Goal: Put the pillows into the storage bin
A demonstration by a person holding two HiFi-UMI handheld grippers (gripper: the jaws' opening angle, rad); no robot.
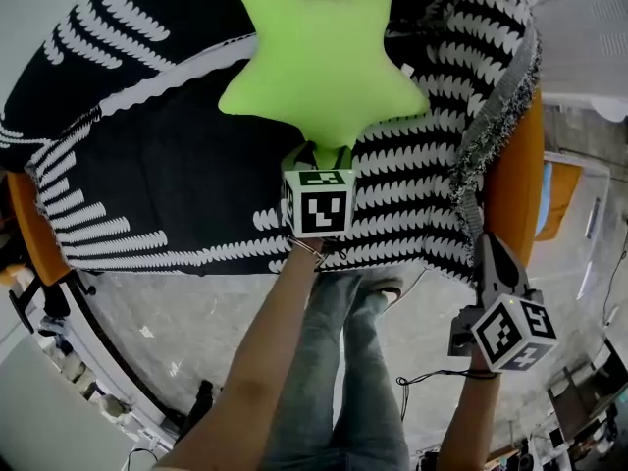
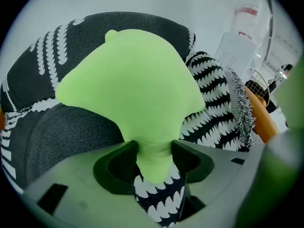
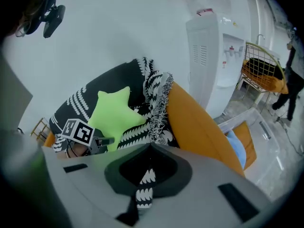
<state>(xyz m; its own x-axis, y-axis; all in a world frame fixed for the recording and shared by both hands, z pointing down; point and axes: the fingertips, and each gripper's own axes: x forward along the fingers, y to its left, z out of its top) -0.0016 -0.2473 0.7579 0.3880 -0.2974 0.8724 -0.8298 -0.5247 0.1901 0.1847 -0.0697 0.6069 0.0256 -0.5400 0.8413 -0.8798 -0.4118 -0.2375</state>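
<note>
Two tongs were in view, only one loaded. The left tongs were clamped on the lowest point of the green star pillow, and the soft tip was squeezed thin between the pads. A point was probably picked because the pillow's fat middle would not fit the jaws.

The rest of the pillow was spread flat on the black-and-white throw over the orange sofa. It was gripped but not seen clear of the seat, so the step was judged to be the pick-up. The task looked barely begun, with no pillow yet carried across.

The right tongs were seen closed and empty, with only throw pattern showing past them. They were held low and off to the right near the throw's fringed edge, likely parked out of the way.

A clear bin with orange and blue items inside was noted on the floor right of the sofa, presumably the storage bin. With a one-corner hold, the pillow was expected to dangle and swing when lifted.
</note>
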